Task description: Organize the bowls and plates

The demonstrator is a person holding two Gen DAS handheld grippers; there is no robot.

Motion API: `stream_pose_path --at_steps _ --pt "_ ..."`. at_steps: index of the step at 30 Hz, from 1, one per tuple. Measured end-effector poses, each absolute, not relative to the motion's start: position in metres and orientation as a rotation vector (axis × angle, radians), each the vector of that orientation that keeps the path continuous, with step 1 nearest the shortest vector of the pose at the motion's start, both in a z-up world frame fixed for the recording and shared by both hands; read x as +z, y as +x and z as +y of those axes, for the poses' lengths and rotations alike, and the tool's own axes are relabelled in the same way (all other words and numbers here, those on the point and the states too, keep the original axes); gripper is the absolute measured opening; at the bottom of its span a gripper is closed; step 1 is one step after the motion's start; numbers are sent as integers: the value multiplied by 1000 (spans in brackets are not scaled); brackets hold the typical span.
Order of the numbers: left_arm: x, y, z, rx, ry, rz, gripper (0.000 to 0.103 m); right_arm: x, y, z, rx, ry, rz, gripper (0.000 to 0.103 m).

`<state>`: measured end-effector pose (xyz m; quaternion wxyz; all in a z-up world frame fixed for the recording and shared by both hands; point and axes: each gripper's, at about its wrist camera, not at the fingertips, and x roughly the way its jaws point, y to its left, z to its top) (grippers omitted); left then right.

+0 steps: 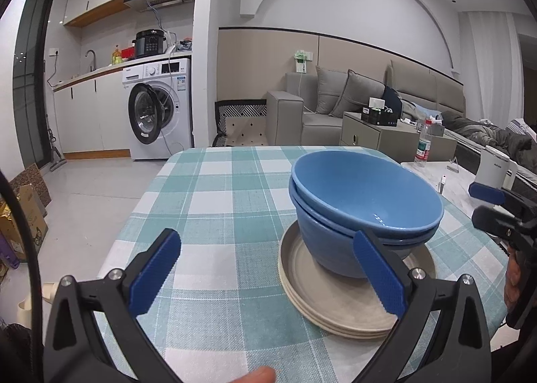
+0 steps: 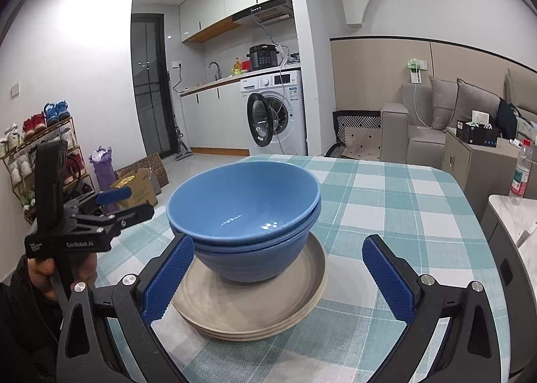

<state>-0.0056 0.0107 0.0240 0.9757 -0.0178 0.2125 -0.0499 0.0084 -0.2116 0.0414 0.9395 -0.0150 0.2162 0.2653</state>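
Two nested blue bowls (image 1: 362, 201) stand on a stack of beige plates (image 1: 339, 302) on the checked tablecloth. They also show in the right wrist view: the bowls (image 2: 248, 211) on the plates (image 2: 255, 309). My left gripper (image 1: 268, 269) is open and empty, just left of the stack, its right finger in front of the bowls. My right gripper (image 2: 278, 279) is open and empty, its fingers on either side of the stack's near edge. Each gripper appears in the other's view: the right one (image 1: 496, 211) and the left one (image 2: 110, 205).
The teal checked table (image 1: 214, 201) ends at a rounded far edge. A white side table with a kettle (image 1: 493, 168) and a water bottle (image 1: 423, 144) stands to the right. A sofa, a washing machine (image 2: 278, 111) and a shoe rack (image 2: 40, 154) are beyond.
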Motion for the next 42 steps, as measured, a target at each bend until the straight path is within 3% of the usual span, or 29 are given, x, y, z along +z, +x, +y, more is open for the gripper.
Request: stream_pose_path --at_steps 42 --pt "12 -28 -6 -123 10 306 103 5 -3 -201 600 -73 393 102"
